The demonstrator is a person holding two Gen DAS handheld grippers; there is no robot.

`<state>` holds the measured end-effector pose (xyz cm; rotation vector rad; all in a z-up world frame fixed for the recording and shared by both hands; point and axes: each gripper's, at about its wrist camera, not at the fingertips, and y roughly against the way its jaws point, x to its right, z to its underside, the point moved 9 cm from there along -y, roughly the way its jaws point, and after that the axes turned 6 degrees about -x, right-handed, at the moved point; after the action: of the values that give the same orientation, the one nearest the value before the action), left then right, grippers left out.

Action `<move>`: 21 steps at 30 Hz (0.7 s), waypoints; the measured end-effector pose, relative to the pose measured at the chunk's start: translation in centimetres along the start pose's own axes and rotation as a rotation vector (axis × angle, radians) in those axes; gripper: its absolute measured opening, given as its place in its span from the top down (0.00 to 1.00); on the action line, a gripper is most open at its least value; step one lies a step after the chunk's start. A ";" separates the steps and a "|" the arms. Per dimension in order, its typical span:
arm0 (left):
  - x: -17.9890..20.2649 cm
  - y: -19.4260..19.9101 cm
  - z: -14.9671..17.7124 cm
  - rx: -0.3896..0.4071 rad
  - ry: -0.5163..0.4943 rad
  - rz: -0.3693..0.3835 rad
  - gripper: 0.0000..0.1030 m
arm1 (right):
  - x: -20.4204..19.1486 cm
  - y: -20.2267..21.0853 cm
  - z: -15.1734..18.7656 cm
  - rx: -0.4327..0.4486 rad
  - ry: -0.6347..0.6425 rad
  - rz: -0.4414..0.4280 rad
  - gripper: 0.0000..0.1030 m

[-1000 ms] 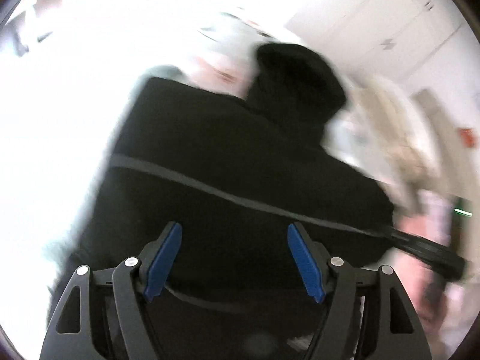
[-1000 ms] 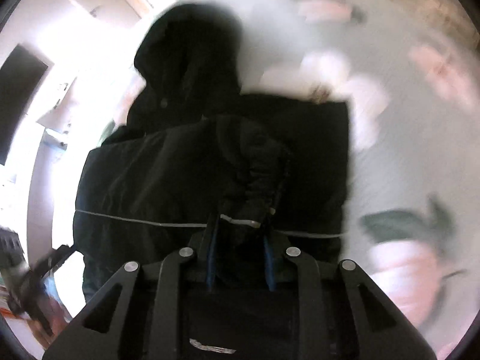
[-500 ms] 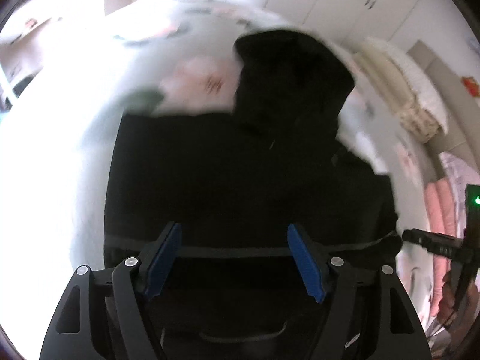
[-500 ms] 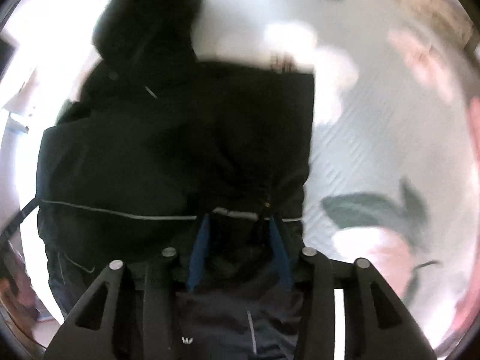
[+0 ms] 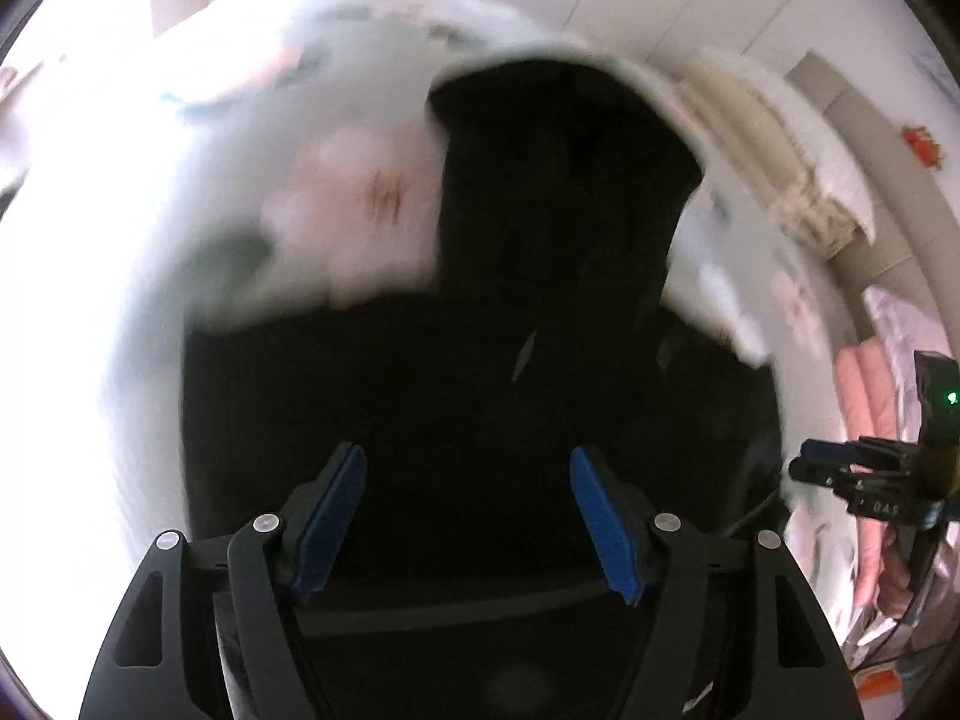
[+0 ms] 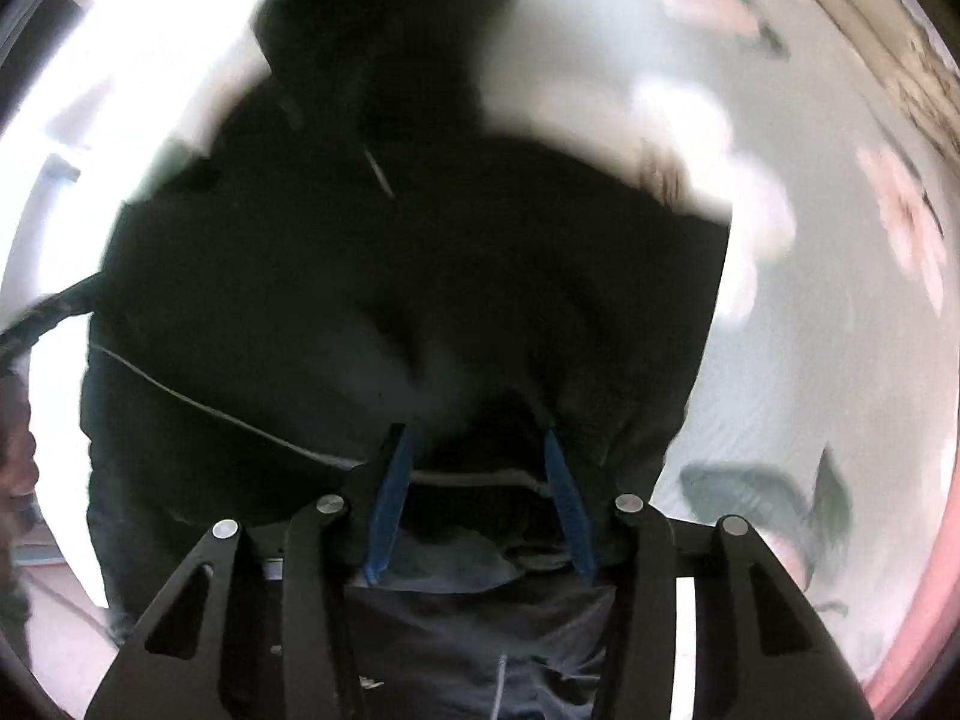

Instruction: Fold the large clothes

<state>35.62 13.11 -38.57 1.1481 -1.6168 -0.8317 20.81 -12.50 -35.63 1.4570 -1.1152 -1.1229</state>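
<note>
So the black hooded jacket [image 6: 390,276] lies flat on the floral bedsheet [image 6: 810,360] under both grippers, sides already folded in, hood ahead. Bottom-up fold still to go, I'd guess. Left gripper [image 5: 468,516] is wide open, holding nothing. Right gripper [image 6: 477,504] has just been opening then easing in; the sleeve cuff sits loose between its pads. No readable writing.
</note>
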 end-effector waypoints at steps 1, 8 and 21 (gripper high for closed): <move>0.1 0.3 -2.6 0.028 -0.011 -0.003 0.29 | 0.3 1.2 -2.0 0.035 -0.008 -0.002 0.51; -1.2 -6.5 -17.7 0.080 0.067 -0.015 0.29 | 3.1 0.5 -18.6 0.234 -0.189 -0.044 0.35; -2.1 -11.3 -23.1 0.117 0.129 0.013 0.93 | 2.7 -6.3 -25.3 0.207 -0.190 -0.040 0.89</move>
<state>61.09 11.35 -42.05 1.2465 -1.5806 -0.6479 46.70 -10.58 -38.90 1.5608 -1.3739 -1.2224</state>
